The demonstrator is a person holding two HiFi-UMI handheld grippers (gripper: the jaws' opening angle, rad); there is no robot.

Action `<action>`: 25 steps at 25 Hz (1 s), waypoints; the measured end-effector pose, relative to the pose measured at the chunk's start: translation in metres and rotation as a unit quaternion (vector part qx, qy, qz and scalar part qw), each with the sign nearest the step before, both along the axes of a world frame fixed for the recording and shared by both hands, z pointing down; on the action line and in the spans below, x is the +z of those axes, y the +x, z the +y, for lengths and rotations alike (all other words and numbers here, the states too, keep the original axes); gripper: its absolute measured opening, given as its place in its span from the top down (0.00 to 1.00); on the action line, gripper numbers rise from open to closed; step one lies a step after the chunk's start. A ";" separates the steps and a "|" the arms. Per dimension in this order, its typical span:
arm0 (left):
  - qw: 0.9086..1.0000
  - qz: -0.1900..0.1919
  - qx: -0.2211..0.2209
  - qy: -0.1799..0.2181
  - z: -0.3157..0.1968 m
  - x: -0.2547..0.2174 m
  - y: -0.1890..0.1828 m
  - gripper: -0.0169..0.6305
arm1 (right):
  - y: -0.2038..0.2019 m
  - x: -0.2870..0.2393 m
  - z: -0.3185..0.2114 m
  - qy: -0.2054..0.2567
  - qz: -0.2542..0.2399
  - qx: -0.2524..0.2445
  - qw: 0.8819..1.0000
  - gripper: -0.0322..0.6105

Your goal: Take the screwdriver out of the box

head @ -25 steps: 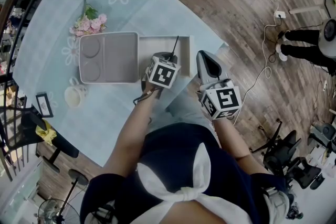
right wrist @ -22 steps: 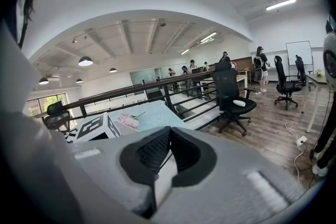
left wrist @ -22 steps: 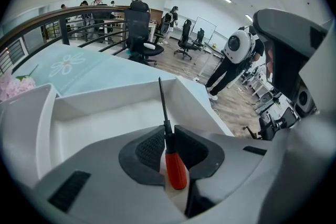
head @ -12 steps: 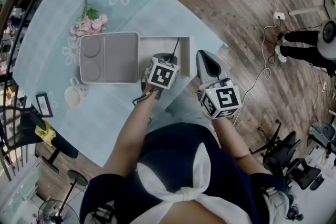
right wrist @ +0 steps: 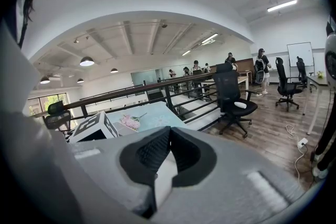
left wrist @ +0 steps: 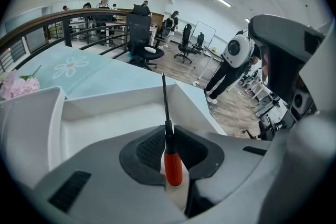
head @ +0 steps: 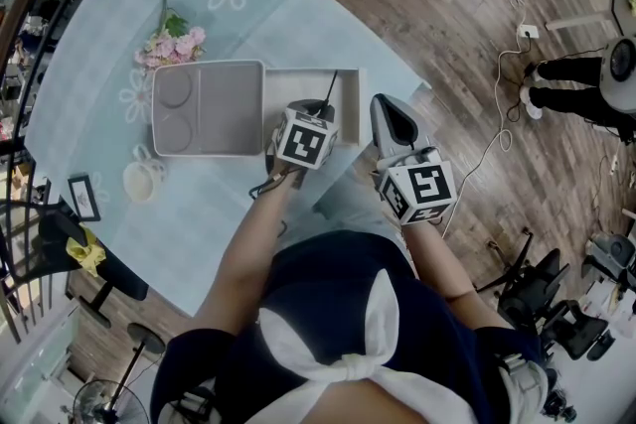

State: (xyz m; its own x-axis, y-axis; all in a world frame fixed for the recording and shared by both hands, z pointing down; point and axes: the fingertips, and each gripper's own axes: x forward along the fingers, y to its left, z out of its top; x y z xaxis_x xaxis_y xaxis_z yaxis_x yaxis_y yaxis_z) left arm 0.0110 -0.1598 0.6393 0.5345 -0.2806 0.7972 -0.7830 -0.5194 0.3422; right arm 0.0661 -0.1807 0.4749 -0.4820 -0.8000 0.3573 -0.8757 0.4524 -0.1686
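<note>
A screwdriver [left wrist: 173, 168] with a red handle and a thin black shaft [head: 331, 84] sits between the jaws of my left gripper [left wrist: 169, 136], which is shut on the handle. The shaft points away from me over the open white box [head: 298, 79], and the tool appears clear of the box floor [left wrist: 121, 113]. In the head view the left gripper [head: 320, 106] hovers at the box's near right corner. My right gripper [head: 390, 119] is shut and holds nothing, beyond the table's right edge; its pads [right wrist: 157, 149] meet in the right gripper view.
The box's grey lid [head: 204, 107] lies open to the left. Pink flowers [head: 169, 45] lie behind it, with a white cup [head: 142, 182] and a small frame [head: 84, 197] at the left. Office chairs, cables and a standing person [head: 586, 79] are on the wooden floor to the right.
</note>
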 end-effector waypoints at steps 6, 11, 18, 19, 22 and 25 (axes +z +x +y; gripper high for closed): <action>1.000 0.006 -0.002 0.006 0.001 -0.009 -0.001 0.87 | -0.001 -0.004 0.004 0.005 0.000 0.000 1.000 0.95; 1.000 0.009 -0.005 0.013 0.001 -0.015 -0.005 0.87 | -0.005 -0.008 0.008 0.009 0.000 0.000 1.000 0.95; 1.000 0.015 -0.010 0.021 0.002 -0.028 -0.003 0.87 | -0.004 -0.014 0.015 0.012 0.002 -0.002 1.000 0.95; 1.000 0.015 -0.010 0.023 0.002 -0.029 -0.004 0.87 | -0.004 -0.015 0.015 0.013 0.002 -0.002 1.000 0.95; 0.999 0.016 -0.011 0.027 0.003 -0.035 -0.005 0.87 | -0.006 -0.019 0.015 0.018 0.002 -0.004 1.000 0.95; 0.999 0.020 -0.012 0.032 0.004 -0.039 -0.005 0.87 | -0.007 -0.022 0.015 0.022 0.002 -0.005 1.000 0.95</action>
